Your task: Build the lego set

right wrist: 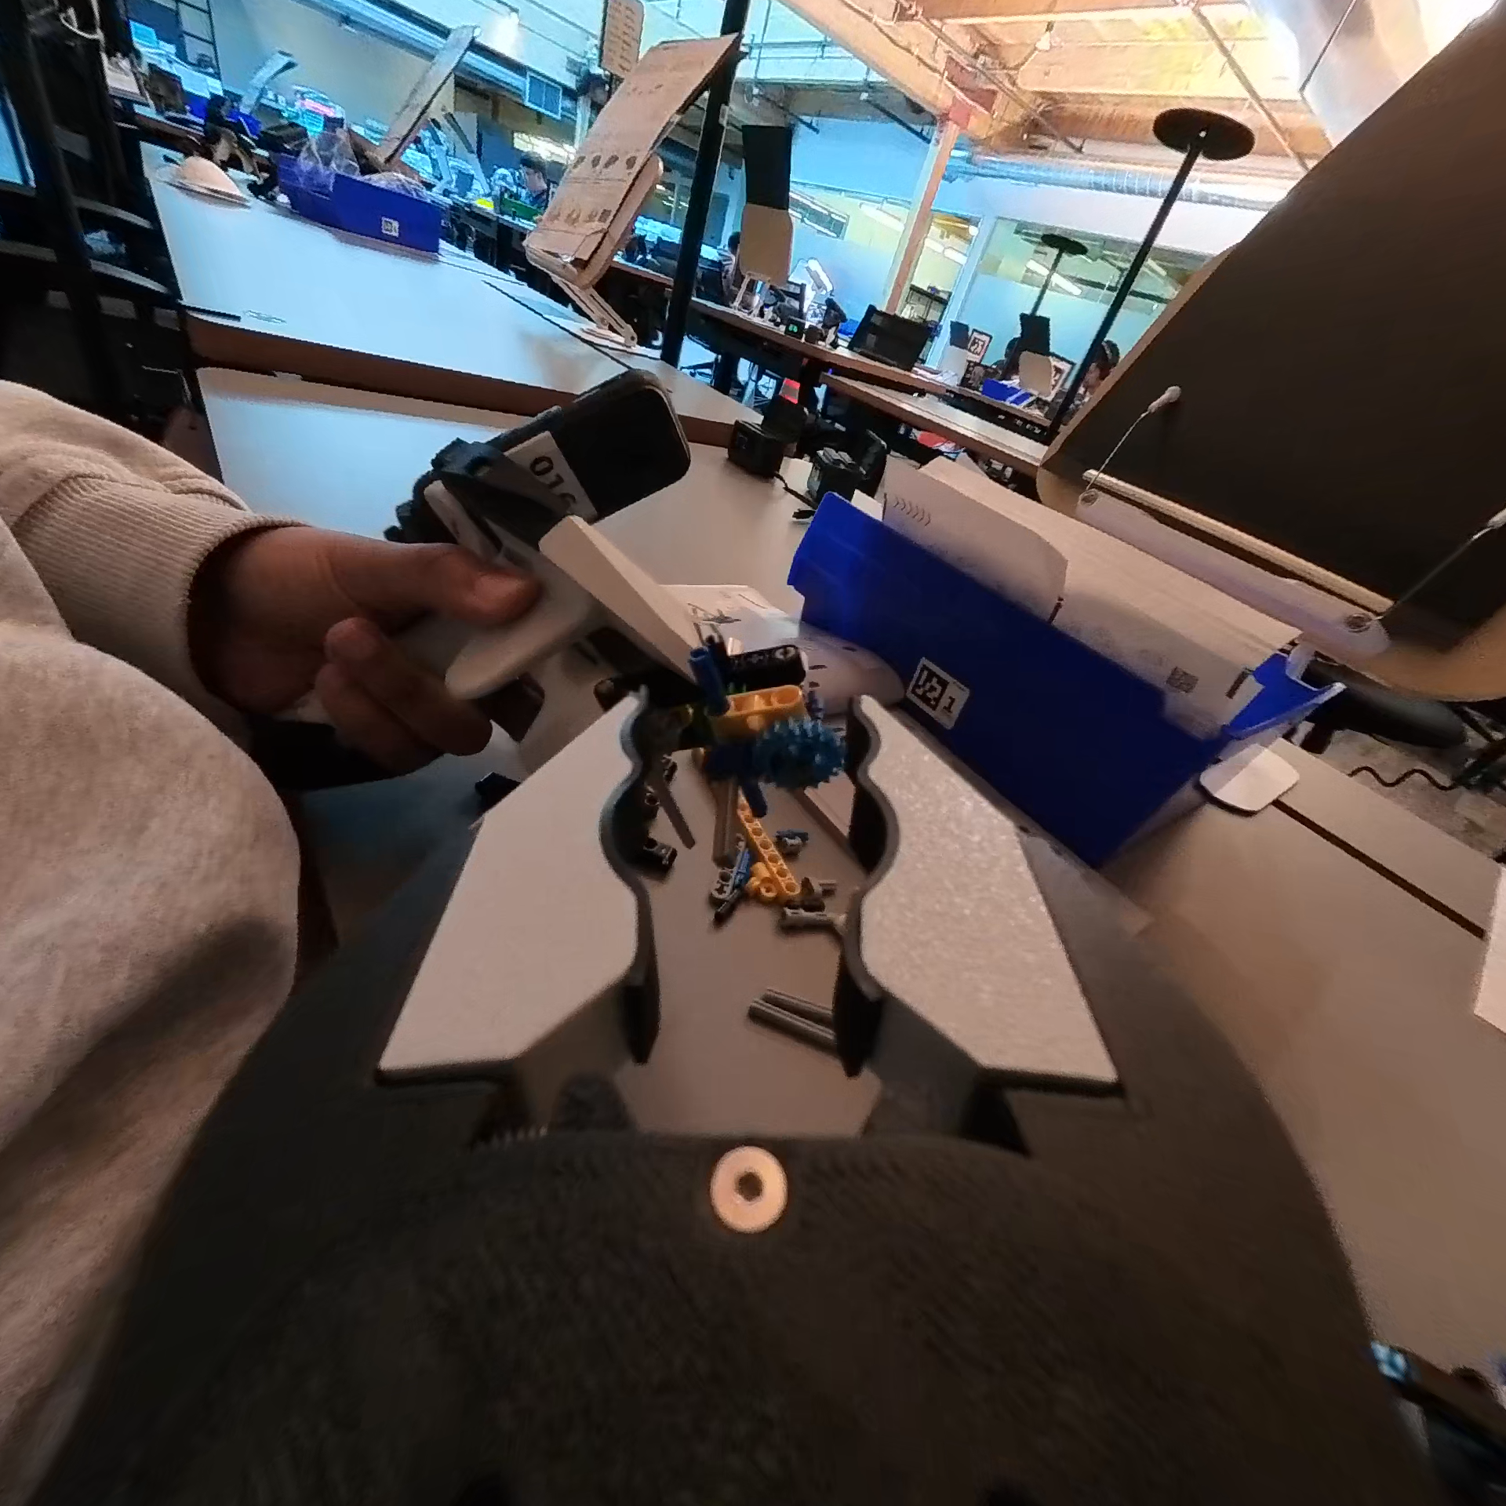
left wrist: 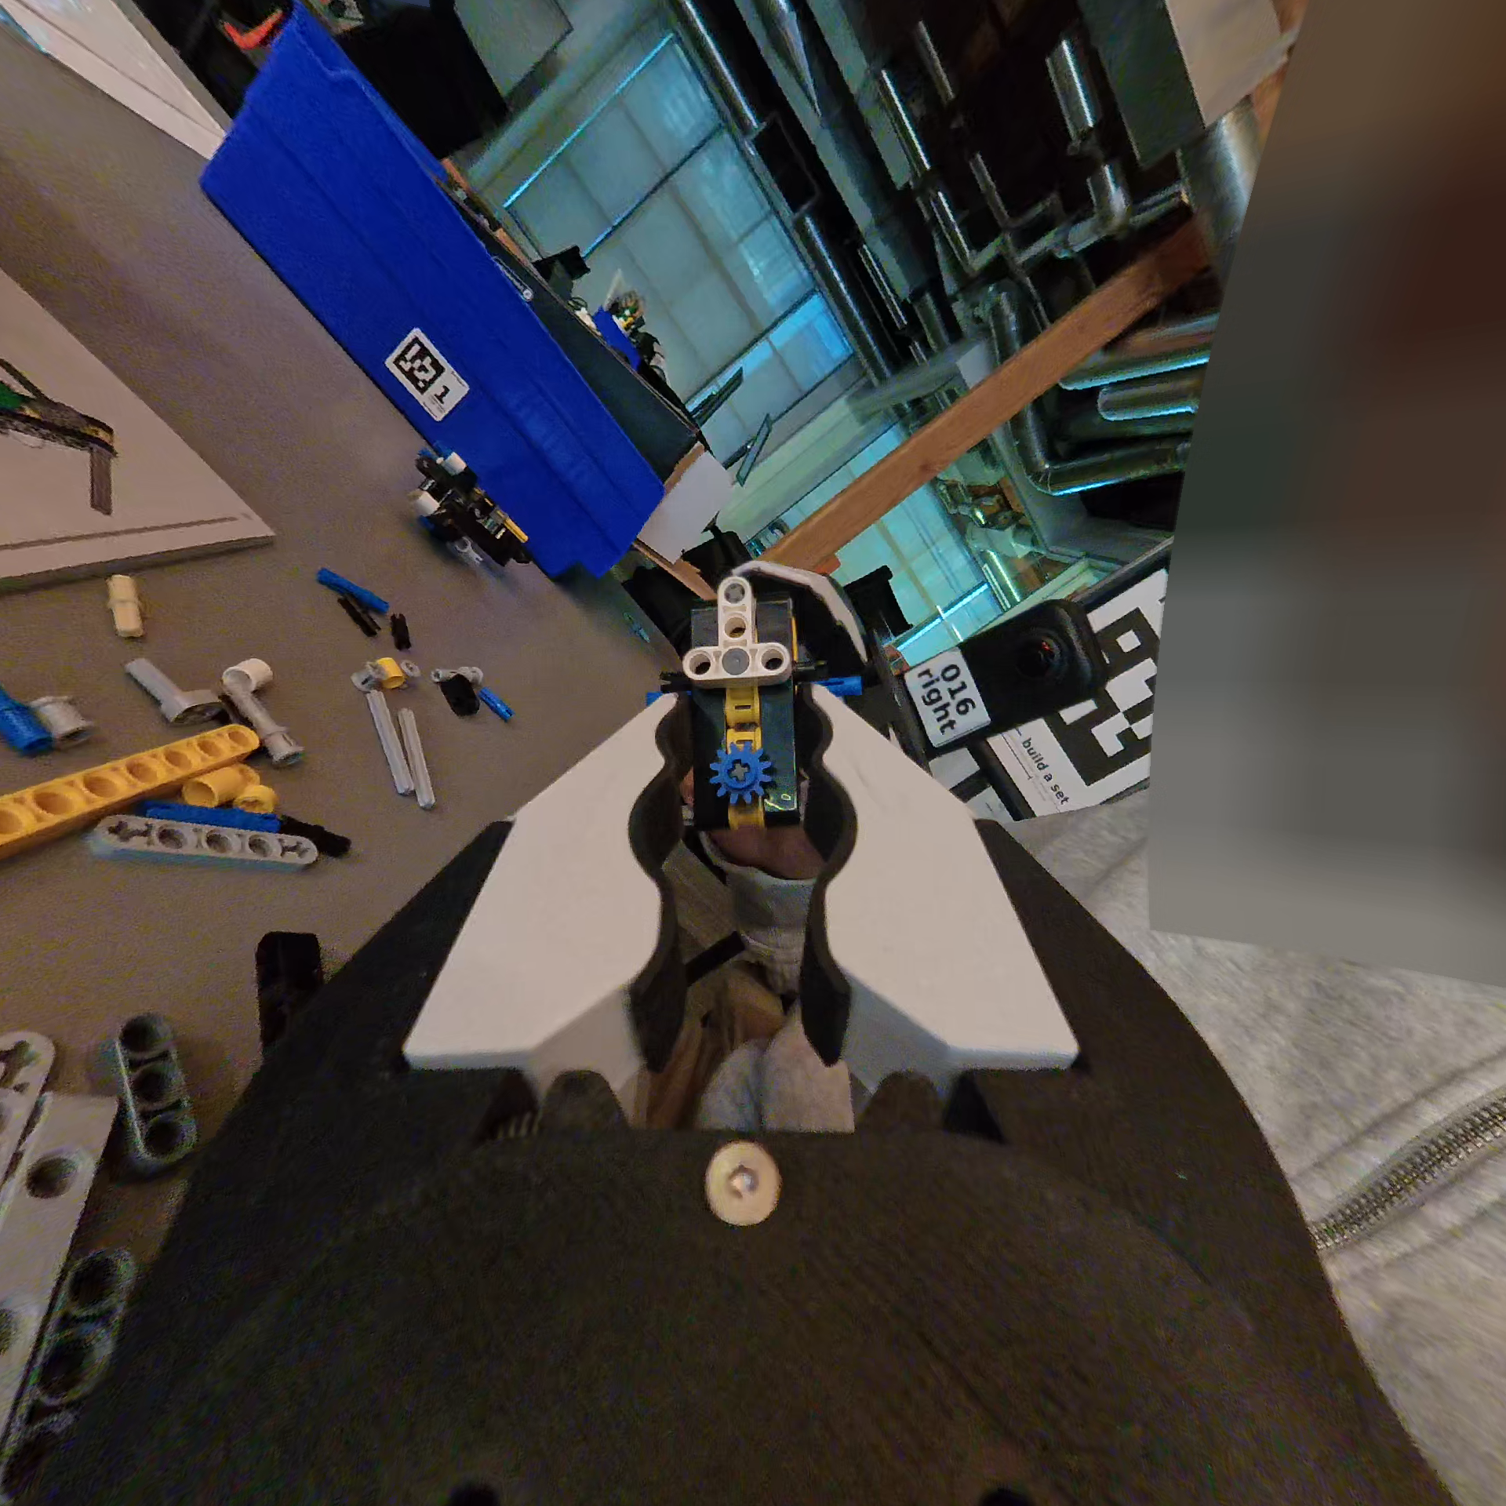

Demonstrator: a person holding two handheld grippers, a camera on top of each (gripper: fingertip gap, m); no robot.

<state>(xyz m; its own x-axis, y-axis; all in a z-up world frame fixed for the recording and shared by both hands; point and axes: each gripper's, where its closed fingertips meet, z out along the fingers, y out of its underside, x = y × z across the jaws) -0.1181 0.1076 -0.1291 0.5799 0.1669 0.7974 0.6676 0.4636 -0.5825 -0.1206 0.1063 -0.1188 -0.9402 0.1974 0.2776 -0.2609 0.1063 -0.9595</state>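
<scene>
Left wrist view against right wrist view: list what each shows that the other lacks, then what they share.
Only the left wrist view shows the white T-shaped piece topping the black-and-yellow lego assembly, the small blue gear on its face, and the flat grey holed beam on the table.

Only the right wrist view shows the person's bare hand gripping the left gripper's white handle, and a spiky blue gear.

Both show the assembly, the blue plastic bin, and the long yellow holed beam.
</scene>
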